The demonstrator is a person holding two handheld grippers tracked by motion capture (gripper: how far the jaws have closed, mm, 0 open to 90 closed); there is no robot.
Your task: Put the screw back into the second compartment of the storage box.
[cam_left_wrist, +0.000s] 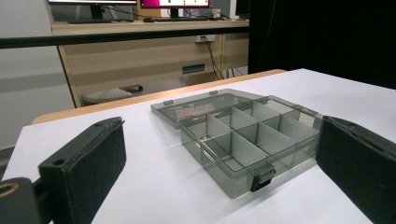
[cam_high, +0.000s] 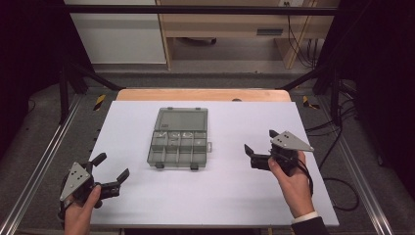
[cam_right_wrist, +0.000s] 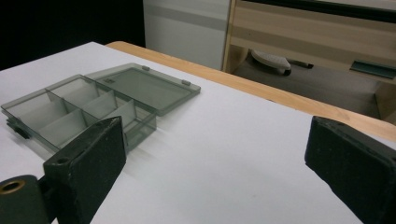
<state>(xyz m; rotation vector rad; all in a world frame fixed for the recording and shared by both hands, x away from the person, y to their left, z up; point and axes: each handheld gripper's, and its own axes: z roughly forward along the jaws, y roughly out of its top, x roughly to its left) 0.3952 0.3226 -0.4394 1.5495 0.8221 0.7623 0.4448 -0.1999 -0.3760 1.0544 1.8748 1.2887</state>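
Grippers sat wide of the translucent grey plastic compartment box (cam_high: 177, 138), which lay mid-table on the white tabletop (cam_high: 220, 186), lid flat open behind it, probably for easy reach. Left gripper (cam_high: 108, 172) hovered near-left, jaws apart, empty; right gripper (cam_high: 258, 143) likewise, well apart from the box. Left gripper view caught the front latches (cam_left_wrist: 261, 177); high view hinted at small bits in the rear cells, too small to tell.

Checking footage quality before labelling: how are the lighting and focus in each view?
High view: even light on the white table, dark edges; organizer box small, contents unclear. Left gripper view: box sharp, near jaws soft. Right gripper view: box clear, soft shadow beside it.
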